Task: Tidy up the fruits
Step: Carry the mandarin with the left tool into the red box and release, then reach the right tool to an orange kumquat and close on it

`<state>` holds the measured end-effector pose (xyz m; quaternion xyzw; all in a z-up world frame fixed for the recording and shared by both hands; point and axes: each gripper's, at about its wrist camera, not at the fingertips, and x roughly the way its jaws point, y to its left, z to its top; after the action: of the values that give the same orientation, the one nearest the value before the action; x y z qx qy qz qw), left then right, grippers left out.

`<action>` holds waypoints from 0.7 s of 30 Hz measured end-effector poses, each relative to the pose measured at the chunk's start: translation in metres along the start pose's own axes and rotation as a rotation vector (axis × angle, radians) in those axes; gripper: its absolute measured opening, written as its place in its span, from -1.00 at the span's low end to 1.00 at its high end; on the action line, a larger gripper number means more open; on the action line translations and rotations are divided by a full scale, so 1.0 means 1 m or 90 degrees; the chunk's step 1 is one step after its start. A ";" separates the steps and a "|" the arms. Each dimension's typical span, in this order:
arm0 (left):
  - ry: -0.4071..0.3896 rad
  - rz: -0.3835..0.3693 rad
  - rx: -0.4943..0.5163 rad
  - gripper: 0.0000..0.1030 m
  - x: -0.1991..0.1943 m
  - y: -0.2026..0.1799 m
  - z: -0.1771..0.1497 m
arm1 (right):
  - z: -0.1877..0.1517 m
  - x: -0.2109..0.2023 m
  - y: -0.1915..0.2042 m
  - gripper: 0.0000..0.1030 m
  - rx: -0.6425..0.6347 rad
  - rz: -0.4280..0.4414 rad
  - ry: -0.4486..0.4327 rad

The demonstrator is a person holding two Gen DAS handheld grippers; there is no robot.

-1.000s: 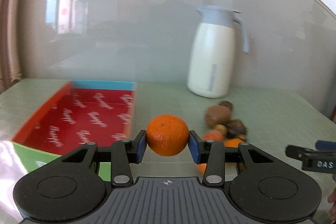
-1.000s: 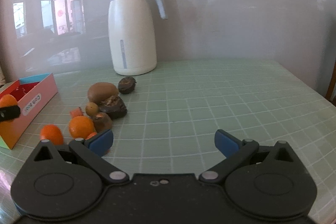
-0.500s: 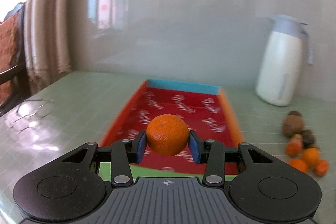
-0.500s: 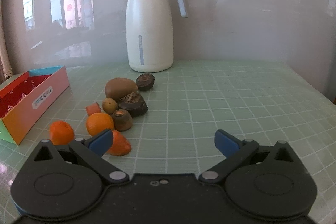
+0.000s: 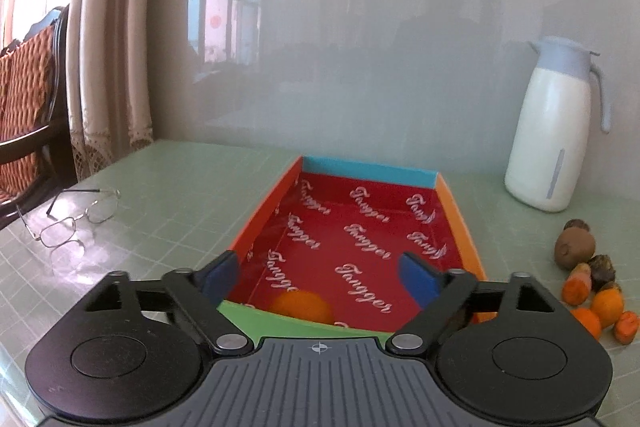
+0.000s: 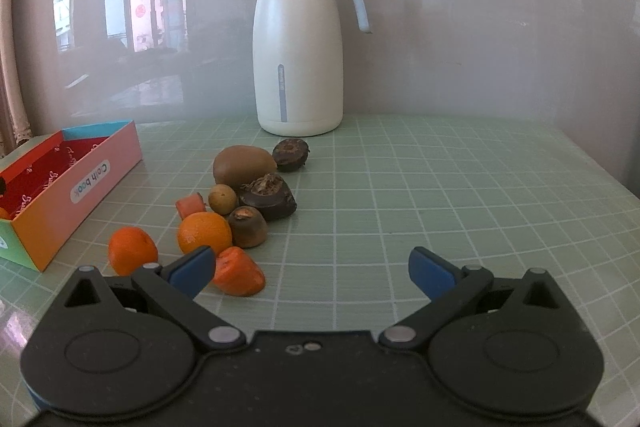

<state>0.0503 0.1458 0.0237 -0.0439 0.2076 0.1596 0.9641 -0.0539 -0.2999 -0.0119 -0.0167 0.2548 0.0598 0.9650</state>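
Box (image 5: pixel 456 215): long axis runs straight ahead of the left gripper (image 5: pixel 320 277), open top, red printed floor. Orange (image 5: pixel 301 305) lies inside at the near end, below and between the spread blue fingers; its lower part is cut off by the green near wall. Left gripper holds nothing. Right gripper (image 6: pixel 312 269) spread wide, empty, above the table (image 6: pixel 440 195). Fruit pile (image 6: pixel 244 203) ahead-left of it; the nearest orange piece (image 6: pixel 240 273) is partly behind its left finger. Jug (image 6: pixel 300 47) straight ahead by the wall.
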 end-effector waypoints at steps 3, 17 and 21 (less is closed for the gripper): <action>-0.015 0.001 -0.003 0.92 -0.007 0.000 0.001 | 0.000 -0.005 0.000 1.00 -0.005 0.014 -0.014; -0.010 0.012 -0.005 0.93 -0.013 0.010 0.003 | -0.001 -0.003 0.018 0.88 -0.086 0.042 -0.005; -0.007 0.021 -0.006 0.94 -0.014 0.015 0.004 | 0.000 0.005 0.030 0.78 -0.130 0.053 0.015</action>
<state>0.0348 0.1570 0.0324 -0.0441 0.2019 0.1770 0.9623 -0.0534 -0.2696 -0.0145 -0.1050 0.2593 0.1253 0.9519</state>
